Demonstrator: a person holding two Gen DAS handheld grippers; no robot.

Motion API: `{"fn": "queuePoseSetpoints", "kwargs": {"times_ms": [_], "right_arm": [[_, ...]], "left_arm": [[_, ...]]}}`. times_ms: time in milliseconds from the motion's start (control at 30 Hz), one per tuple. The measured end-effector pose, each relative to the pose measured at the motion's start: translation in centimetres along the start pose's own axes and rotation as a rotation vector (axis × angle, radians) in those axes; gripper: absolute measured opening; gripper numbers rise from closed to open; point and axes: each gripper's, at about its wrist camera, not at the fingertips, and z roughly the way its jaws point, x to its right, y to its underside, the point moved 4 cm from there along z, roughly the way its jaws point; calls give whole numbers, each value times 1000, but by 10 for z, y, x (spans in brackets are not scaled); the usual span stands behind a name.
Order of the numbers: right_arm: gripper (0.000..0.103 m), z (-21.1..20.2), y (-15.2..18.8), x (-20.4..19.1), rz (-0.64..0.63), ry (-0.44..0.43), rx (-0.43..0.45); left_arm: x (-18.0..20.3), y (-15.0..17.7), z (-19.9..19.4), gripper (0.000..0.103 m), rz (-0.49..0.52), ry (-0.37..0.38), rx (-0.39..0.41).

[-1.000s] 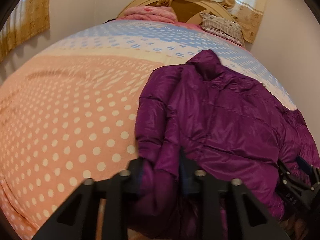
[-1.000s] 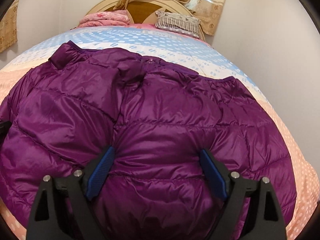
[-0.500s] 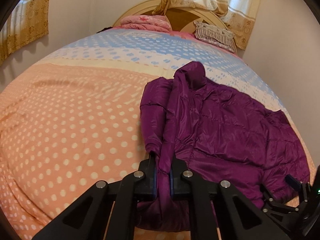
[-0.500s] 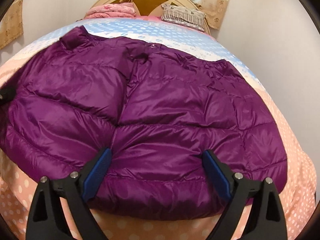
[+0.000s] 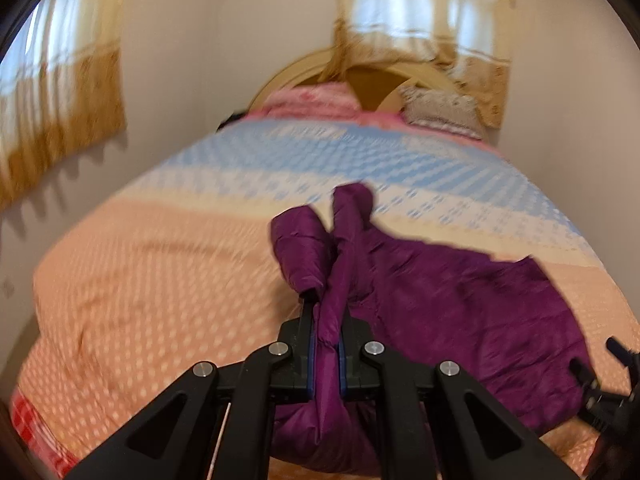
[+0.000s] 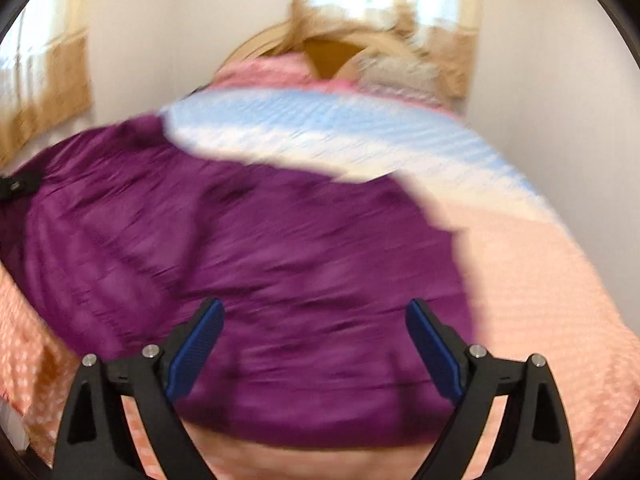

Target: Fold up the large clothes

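Observation:
A purple puffer jacket (image 5: 448, 300) lies spread on the bed near its front edge; it also fills the right wrist view (image 6: 248, 248). My left gripper (image 5: 326, 344) is shut on a fold of the jacket at its left side and holds that fold up. My right gripper (image 6: 314, 344) is open and empty, just above the jacket's near hem, with its blue pads (image 6: 196, 348) wide apart. The right gripper also shows at the lower right of the left wrist view (image 5: 600, 392). Both views are blurred by motion.
The bed cover (image 5: 160, 280) is peach with white dots near me and blue and white farther off. Pillows (image 5: 440, 110) and a pink folded blanket (image 5: 312, 100) lie at the curved wooden headboard (image 5: 368, 76). Walls and curtained windows stand behind and at left.
Both grippers have pulled back and risen, so the jacket looks smaller and farther. The left gripper closed on the jacket fold and keeps it. The right gripper stayed open.

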Motion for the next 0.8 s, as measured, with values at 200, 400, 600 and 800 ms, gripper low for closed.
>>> {"fn": "queuePoseSetpoints", "kwargs": {"times_ms": [200,400,600,800], "right_arm": [[96,-8,21,133,208,183,-17],[97,-8,51,200,275,306,-55],[97,-3,68,234,351,344,-126],[97,-4,75,246,400,341,-138]], "left_arm": [[119,-26,-25,7,214,105,110],[247,-1,-11,7,469,162,155],[335,90,31,7,734,176,83],[357,138,47,7,880,127,132]]}}
